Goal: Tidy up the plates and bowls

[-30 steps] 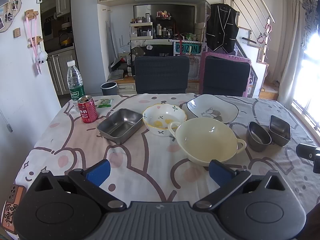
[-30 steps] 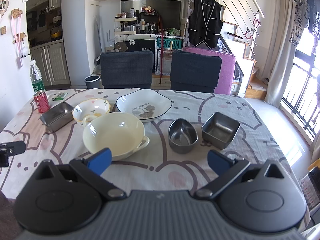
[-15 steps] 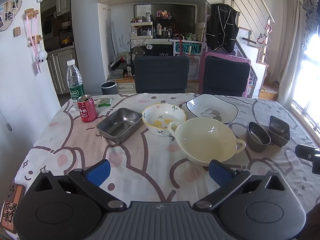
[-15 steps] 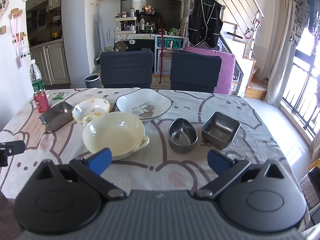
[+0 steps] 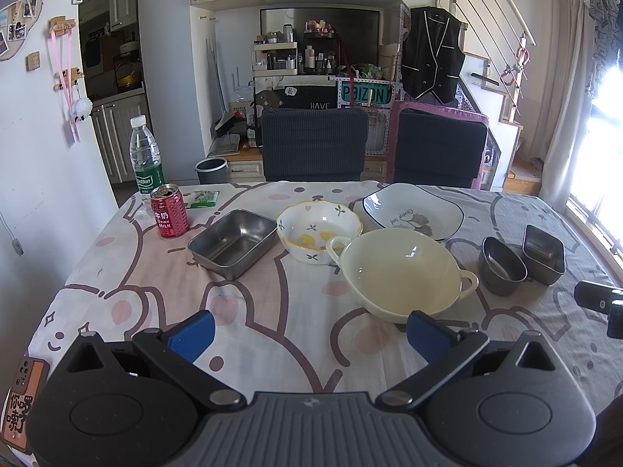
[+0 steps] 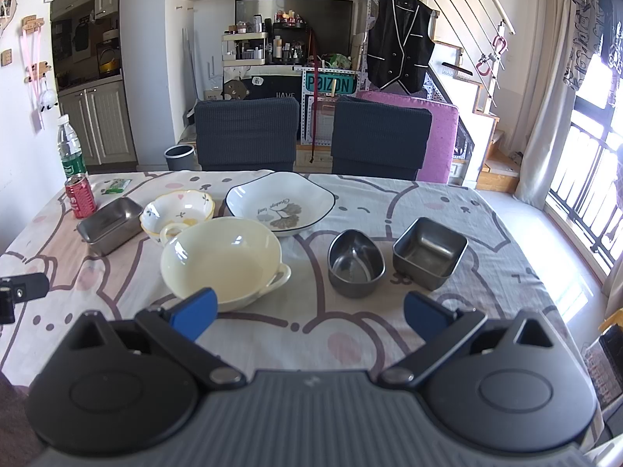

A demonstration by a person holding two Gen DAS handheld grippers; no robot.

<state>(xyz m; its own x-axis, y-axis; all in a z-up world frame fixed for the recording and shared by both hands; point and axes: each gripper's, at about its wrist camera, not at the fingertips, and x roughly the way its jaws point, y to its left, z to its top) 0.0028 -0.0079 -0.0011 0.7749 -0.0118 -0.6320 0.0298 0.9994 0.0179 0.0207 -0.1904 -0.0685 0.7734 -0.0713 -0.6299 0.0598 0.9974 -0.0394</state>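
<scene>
On the table stand a cream two-handled bowl (image 5: 401, 274) (image 6: 222, 258), a small flowered bowl (image 5: 317, 229) (image 6: 177, 210), a white square plate (image 5: 412, 210) (image 6: 280, 202), a steel rectangular tray (image 5: 233, 241) (image 6: 109, 223), an oval steel bowl (image 5: 502, 270) (image 6: 356, 262) and a square steel bowl (image 5: 543, 249) (image 6: 430, 251). My left gripper (image 5: 307, 332) is open and empty, near the table's front, just before the cream bowl. My right gripper (image 6: 307, 313) is open and empty, in front of the cream and oval bowls.
A red can (image 5: 169, 212) and a water bottle (image 5: 146, 157) stand at the far left corner, with a green packet (image 5: 202, 198) beside them. Two dark chairs (image 5: 313, 144) stand behind the table. The table's right edge is near a window.
Both grippers stay open and nearly still; the left view has shifted very slightly. No dish has moved.
</scene>
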